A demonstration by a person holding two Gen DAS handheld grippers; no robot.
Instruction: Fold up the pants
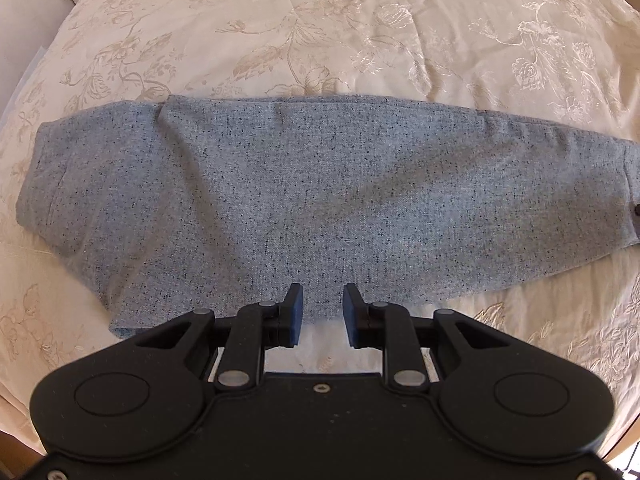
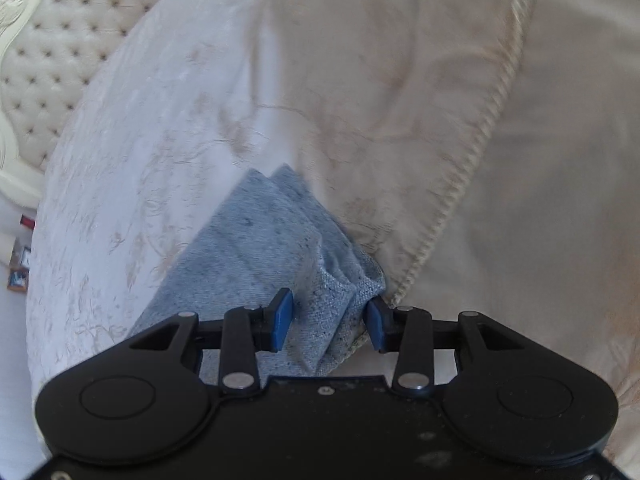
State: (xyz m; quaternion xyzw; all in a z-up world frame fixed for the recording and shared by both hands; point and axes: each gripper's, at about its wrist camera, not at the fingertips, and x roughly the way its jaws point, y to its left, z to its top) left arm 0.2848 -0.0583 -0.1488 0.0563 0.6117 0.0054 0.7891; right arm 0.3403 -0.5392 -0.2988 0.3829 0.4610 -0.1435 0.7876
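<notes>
The pants (image 1: 304, 196) lie flat across the bed (image 1: 360, 32), a long band of speckled grey-blue cloth running left to right over a cream bedspread stitched with flowers. One end is rounded and folded over at the left; at the far right edge a dark button (image 1: 637, 209) shows on a band.

The left claw (image 1: 322, 312) hangs just over the near edge of the pants, about midway along. Its blue pads (image 1: 297, 316) stand apart with nothing between them, so it is released, and bare cloth and bedspread show through the gap.

The right claw (image 2: 329, 322) is down at a bunched end of the pants (image 2: 264, 248). The layers are gathered into ridges that rise between its two blue pads (image 2: 282, 320). The right pad presses against the fold, while the left one stands a little off the cloth, so the claw reads as spread around the bunch, not clamped. This view is blurred. Behind the cloth sits a pale pillow (image 2: 160, 120) with a corded seam (image 2: 472, 168) beside it, and a tufted headboard (image 2: 52, 60) at the upper left.
</notes>
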